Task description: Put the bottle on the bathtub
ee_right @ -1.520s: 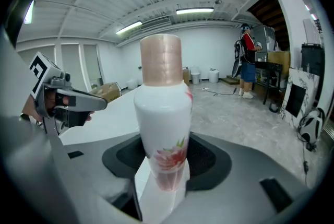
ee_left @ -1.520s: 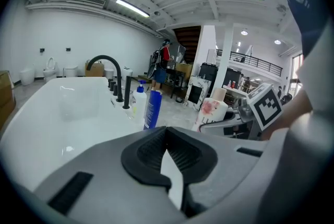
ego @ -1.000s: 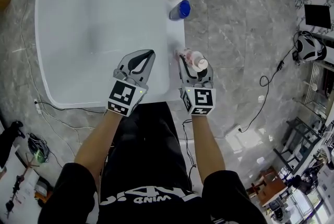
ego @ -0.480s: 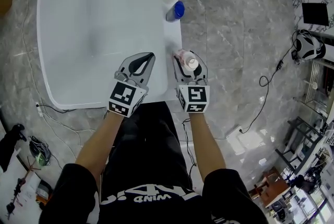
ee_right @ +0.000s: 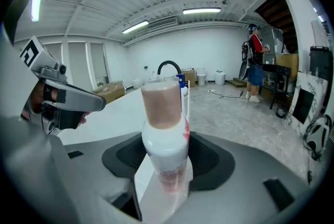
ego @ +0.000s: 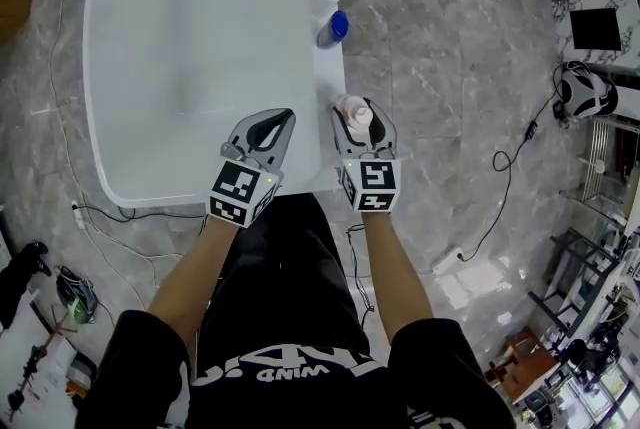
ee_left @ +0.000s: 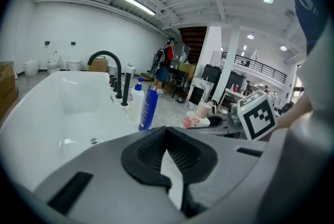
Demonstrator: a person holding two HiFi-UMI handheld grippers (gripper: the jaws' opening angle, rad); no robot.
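The left gripper has its jaws pressed together with nothing between them, poised over the near end of the white bathtub. Just beside it, the right gripper is clamped on the bottle, white with a pinkish cap. The bottle stands upright between the jaws over the tub's right rim; I can't tell whether it touches.

Both arms reach forward from torso, forearms bare, near parallel. Left forearm angles slightly inward; right forearm runs straight ahead. Grippers side by side, about level, near each other but apart. Left gripper: jaws together at tips, nothing between. Right gripper: jaws clamped on body of bottle, cap uppermost.
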